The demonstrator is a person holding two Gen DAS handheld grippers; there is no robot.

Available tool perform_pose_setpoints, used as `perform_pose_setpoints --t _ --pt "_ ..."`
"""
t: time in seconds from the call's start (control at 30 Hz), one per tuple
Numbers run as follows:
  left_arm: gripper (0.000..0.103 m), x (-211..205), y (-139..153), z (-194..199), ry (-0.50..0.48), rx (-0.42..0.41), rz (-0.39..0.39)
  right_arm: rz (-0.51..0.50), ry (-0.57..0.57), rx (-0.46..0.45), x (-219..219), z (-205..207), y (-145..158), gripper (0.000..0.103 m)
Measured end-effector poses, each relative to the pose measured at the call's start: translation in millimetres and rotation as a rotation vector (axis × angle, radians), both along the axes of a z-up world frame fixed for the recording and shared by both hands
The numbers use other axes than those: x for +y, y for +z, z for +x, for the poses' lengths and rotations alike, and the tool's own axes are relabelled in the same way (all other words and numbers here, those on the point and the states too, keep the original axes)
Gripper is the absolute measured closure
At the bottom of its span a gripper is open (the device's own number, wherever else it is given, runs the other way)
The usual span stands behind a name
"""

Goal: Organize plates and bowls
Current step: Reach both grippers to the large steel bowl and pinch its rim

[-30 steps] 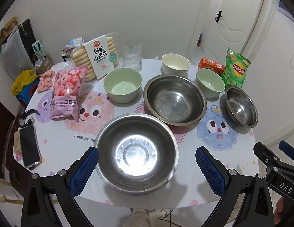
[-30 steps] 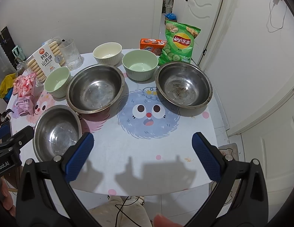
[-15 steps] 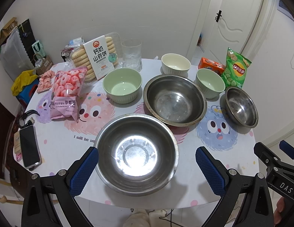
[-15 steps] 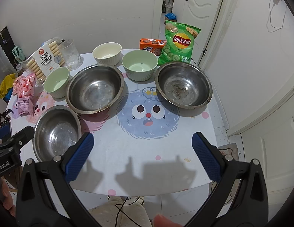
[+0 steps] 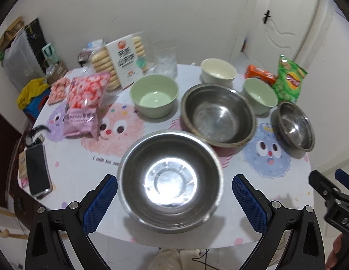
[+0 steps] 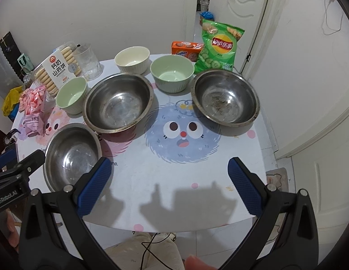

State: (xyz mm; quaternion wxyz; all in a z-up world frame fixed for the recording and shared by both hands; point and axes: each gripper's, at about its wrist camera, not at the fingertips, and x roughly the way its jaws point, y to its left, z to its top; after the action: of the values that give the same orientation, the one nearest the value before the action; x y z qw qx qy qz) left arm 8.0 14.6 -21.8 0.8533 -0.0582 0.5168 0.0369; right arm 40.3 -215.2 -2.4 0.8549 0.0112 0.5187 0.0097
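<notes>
Both grippers hang spread wide over the table's near edge, holding nothing: the left gripper (image 5: 174, 193) brackets the nearest steel bowl (image 5: 171, 181) without touching it, and the right gripper (image 6: 168, 180) sits over bare tablecloth (image 6: 174, 175). Six bowls stand on the table: three steel, three ceramic. A middle steel bowl (image 6: 118, 102) sits just behind the nearest one, and the third steel bowl (image 6: 225, 97) stands apart near the right edge. Two green bowls (image 6: 172, 73) (image 6: 72, 94) and one cream bowl (image 6: 132, 59) line the back. Snack packets, a glass (image 6: 88, 61) and a phone (image 5: 37, 172) crowd the left and rear; the left view is blurred, so labels there are unreadable. Open cloth lies between the middle and right steel bowls.
</notes>
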Motion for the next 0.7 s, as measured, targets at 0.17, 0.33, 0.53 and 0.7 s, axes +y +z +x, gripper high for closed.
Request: perform_pose_setpoints --t 0.17,0.33,0.53,0.7 --pt "0.000 24.1 -16.9 0.5 0.040 0.025 -0.021 0.029 0.036 0.029 10.6 3.8 -11.0 0.000" --pt "0.000 44.7 -34.8 3.8 0.067 0.076 -0.039 0.028 0.051 0.066 27.9 10.6 -25.0 0.000" --pt "0.001 72.4 -59.0 8.0 0.109 0.137 -0.091 0.084 0.090 0.130 49.6 23.8 -52.1 0.007" --pt "0.014 93.9 -86.3 16.8 0.119 0.201 -0.148 0.157 0.134 0.239 71.3 35.8 -86.1 0.026"
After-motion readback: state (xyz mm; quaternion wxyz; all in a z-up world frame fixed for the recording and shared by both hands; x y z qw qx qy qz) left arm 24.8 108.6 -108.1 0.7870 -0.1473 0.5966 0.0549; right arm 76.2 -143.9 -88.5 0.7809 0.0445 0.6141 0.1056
